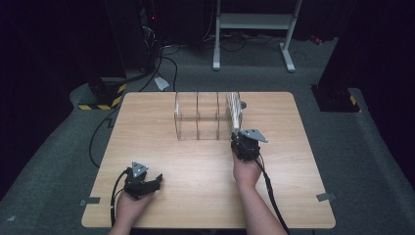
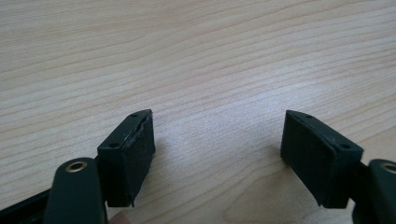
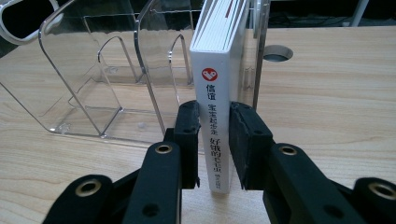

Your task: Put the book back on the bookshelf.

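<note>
The white book stands upright in the clear rack's end slot, spine clamped in the right claw, that forearm reaching forward. Spine lettering reads in the right gripper view. The left claw gapes wide over bare counter.

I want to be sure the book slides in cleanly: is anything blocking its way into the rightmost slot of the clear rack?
Nothing visible blocks it. The right tool is shut on the white book, which stands upright and already partly inside the rightmost compartment of the clear rack, between two dividers. The slot behind it looks empty.
</note>
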### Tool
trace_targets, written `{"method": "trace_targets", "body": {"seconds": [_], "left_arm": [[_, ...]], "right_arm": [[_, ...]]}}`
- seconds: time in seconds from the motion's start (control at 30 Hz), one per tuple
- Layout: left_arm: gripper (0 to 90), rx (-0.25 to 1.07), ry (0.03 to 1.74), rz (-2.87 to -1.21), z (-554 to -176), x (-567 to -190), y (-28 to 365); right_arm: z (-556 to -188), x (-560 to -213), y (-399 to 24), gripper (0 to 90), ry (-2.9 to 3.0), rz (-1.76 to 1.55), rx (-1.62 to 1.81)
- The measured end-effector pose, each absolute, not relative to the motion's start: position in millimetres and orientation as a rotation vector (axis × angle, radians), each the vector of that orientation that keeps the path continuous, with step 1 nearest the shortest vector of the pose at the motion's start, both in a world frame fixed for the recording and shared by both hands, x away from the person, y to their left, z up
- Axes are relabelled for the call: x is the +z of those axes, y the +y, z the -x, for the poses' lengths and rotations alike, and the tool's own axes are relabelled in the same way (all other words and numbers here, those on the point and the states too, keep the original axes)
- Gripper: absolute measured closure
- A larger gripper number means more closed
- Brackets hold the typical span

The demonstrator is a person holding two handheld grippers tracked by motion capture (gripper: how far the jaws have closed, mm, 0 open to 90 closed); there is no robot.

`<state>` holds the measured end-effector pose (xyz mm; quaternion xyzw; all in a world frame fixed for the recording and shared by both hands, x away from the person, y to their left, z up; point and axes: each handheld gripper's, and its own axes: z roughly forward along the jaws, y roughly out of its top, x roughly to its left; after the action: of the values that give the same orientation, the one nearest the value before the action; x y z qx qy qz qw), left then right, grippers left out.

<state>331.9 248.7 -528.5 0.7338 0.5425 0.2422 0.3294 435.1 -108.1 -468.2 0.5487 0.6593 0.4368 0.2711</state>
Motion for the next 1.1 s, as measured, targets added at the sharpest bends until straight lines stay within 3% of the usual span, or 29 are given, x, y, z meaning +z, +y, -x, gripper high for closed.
{"method": "trace_targets", "body": {"seconds": [0.53, 0.7, 0.87, 1.1], "left_arm": [[26.2, 0.633, 1.419, -1.92, -331.8, -528.5, 248.7], [26.1, 0.634, 1.419, -1.92, -331.8, -528.5, 248.7], [26.1, 0.634, 1.419, -1.92, -331.8, -528.5, 248.7], [26.2, 0.634, 1.418, -1.925, -331.8, -528.4, 248.9]], "right_arm": [[-434.1, -466.7, -108.1, 69.3, 1.781, -1.474, 1.197], [-434.4, -466.6, -108.4, 61.6, 1.8, -1.471, 1.207], [-433.1, -465.9, -108.2, 45.8, 1.827, -1.457, 1.218], [-425.9, -463.4, -110.7, 33.9, 1.852, -1.406, 1.239]]}}
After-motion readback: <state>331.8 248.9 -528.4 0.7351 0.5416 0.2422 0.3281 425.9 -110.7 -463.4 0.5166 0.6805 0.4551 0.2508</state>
